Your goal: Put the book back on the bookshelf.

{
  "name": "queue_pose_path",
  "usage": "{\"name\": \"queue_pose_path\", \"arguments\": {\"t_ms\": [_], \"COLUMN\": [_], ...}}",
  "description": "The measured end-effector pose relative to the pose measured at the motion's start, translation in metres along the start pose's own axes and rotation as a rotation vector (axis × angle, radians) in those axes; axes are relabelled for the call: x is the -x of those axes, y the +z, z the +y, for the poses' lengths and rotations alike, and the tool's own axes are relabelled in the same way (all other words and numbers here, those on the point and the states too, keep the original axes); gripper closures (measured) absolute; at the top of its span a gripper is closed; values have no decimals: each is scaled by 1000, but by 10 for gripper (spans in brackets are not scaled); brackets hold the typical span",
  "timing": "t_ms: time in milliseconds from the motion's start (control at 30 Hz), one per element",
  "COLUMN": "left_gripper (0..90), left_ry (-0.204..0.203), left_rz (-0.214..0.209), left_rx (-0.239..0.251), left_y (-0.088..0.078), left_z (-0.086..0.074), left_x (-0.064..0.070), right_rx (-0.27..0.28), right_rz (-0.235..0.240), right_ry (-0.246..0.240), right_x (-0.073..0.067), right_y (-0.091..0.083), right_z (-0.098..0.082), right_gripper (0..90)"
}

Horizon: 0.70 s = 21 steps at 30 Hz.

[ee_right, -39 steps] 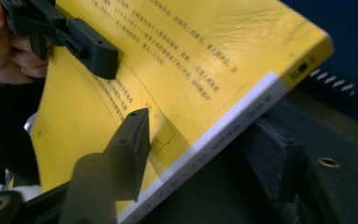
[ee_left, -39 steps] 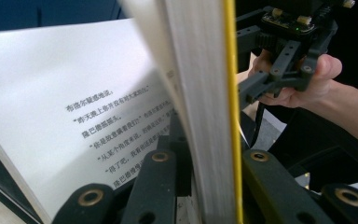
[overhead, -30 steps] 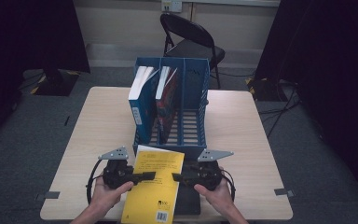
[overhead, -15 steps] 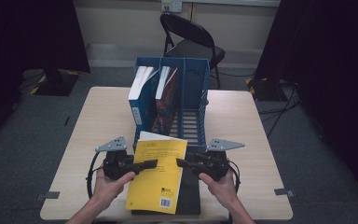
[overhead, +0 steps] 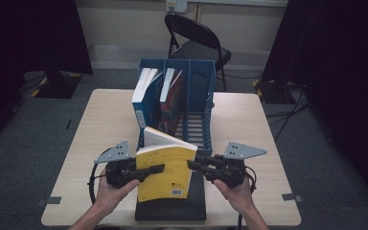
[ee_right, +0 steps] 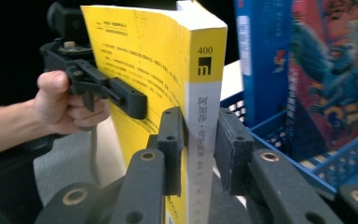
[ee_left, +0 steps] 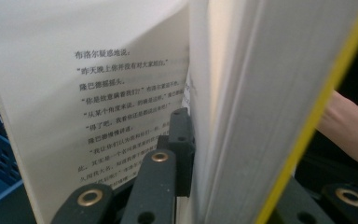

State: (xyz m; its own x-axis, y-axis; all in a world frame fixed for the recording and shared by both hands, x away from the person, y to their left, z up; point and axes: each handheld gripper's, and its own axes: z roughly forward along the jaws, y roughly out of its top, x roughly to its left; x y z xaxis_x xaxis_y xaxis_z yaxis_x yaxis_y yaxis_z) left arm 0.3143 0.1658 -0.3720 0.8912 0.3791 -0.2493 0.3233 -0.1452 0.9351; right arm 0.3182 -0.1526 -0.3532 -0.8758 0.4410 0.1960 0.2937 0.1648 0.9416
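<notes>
Grippers flank a thick yellow paperback book (overhead: 166, 171), raised on edge above the near table, over a flat black slab (overhead: 172, 207). Left gripper (overhead: 155, 168) is clamped on its page edge. Right gripper (overhead: 194, 165) has just been closing, its jaws now narrow on the spine. Just beyond stands a blue slotted plastic file rack (overhead: 199, 120) holding two upright books (overhead: 159, 103).

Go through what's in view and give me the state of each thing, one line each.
Yellow book: lifted off the table, tilted, front cover gaping, held at both edges.
Left tool: shut on the page edge.
Right tool: jaws just closing, astride the spine.
Blue rack: upright, right slot empty.
Two books: standing in the rack, leaning.
Black book: flat on the table.
Chair: unfolded, empty.
</notes>
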Motion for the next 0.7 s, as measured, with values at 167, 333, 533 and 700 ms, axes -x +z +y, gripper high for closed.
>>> {"name": "queue_pose_path", "arguments": {"t_ms": [167, 333, 533, 700], "left_gripper": [774, 684, 543, 418], "left_ry": [20, 22, -39, -122], "left_rz": [-8, 12, 108, 175], "left_rx": [-14, -23, -1, -7], "left_y": [-5, -14, -29, -33], "left_z": [-4, -10, -17, -31], "left_x": [5, 5, -6, -21], "right_rx": [-50, -74, -79, -90], "right_rz": [34, 70, 63, 60], "right_ry": [-26, -47, -63, -58], "right_x": [-10, -18, -19, -20], "right_y": [19, 30, 31, 34], "right_z": [-5, -8, -9, -10], "right_gripper": [665, 666, 677, 679]}}
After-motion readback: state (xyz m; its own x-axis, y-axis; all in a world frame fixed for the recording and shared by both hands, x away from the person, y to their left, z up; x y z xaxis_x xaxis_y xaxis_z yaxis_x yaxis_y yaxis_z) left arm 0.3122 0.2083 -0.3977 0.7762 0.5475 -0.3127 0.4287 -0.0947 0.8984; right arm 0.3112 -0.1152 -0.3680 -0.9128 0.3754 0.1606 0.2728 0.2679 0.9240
